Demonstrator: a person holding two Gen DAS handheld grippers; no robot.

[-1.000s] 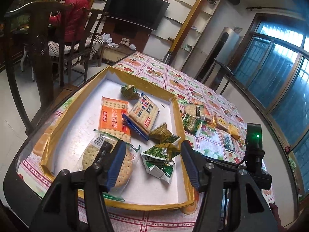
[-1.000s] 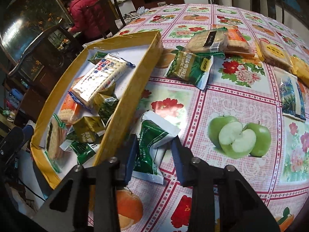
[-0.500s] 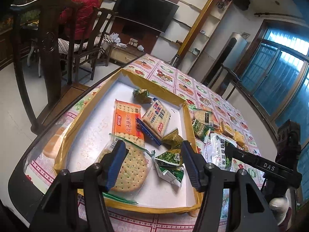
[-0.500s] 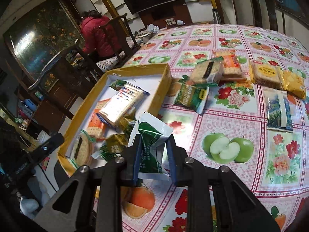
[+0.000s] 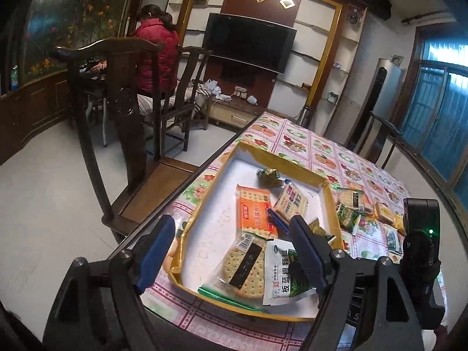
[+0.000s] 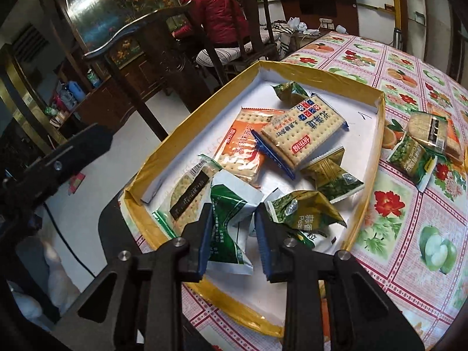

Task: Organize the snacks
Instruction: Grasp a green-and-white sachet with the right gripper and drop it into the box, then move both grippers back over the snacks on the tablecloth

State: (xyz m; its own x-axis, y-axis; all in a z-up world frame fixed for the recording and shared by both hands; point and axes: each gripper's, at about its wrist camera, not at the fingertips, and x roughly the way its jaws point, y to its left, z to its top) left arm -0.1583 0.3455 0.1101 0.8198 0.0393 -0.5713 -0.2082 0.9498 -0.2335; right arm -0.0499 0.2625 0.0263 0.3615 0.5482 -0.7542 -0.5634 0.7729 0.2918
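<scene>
Here the right hand-held gripper [image 6: 232, 234] is clamped on a white-and-green sachet [image 6: 231, 222], its blue pads pressing the crumpled pouch from both sides at lower centre of the right wrist view. The sachet hangs over the near corner of the yellow-rimmed tray [image 6: 377, 134], above the other packets; whether it touches them I cannot tell. In the left wrist view the same sachet [image 5: 282, 275] shows its white face with dark Chinese characters running down it, which seem to read 板蓝根颗粒, though the print is small and curved.

Inside the tray lie a round cracker pack with a black label [image 6: 188, 196], an orange cracker pack [image 6: 239, 146], a pale square-cracker pack with blue edges and Chinese print [image 6: 301, 134] resting partly on the orange one, and several olive-green packets; the nearest green packet [image 6: 304, 213] carries the letters "Pea".

The left hand-held gripper [image 5: 231, 251] hovers with its jaws wide apart and nothing between them, at the lower part of its frame over the tray's near edge. More packets sit on the fruit-patterned surface [image 6: 409, 219] to the right of the tray.
</scene>
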